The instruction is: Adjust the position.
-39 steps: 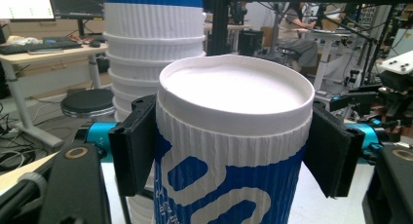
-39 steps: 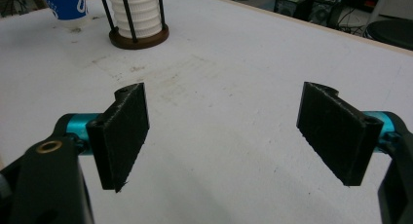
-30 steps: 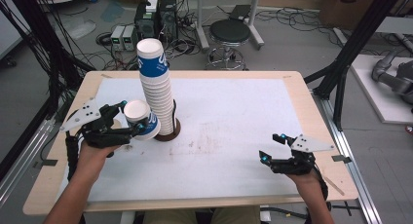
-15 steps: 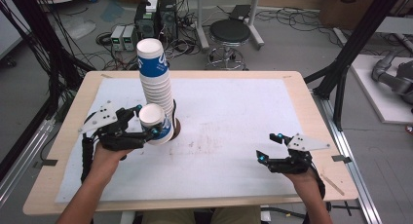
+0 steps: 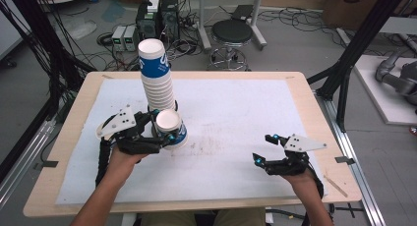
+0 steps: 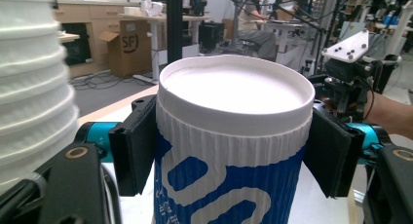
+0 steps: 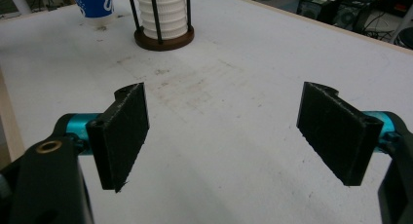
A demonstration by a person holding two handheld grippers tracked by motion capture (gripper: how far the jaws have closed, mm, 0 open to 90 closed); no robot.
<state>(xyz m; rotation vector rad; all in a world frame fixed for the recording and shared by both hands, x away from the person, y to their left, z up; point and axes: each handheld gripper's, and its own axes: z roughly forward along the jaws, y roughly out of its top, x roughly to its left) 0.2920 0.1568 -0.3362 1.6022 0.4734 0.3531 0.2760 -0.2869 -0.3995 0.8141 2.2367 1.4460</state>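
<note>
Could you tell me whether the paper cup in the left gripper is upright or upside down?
Upright: the paper cup shows its open rim on top, with the left gripper clamping its ribbed wall from both sides.

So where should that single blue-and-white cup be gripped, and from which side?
As the left gripper has it: on the ribbed wall just under the rolled rim of the cup, pads on opposite sides, coming level from the person's side. The stack crowds the far side.

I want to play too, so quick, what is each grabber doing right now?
Left gripper: closed on a blue and white paper cup, next to the cup stack.
Right gripper: open, holding nothing.
</note>
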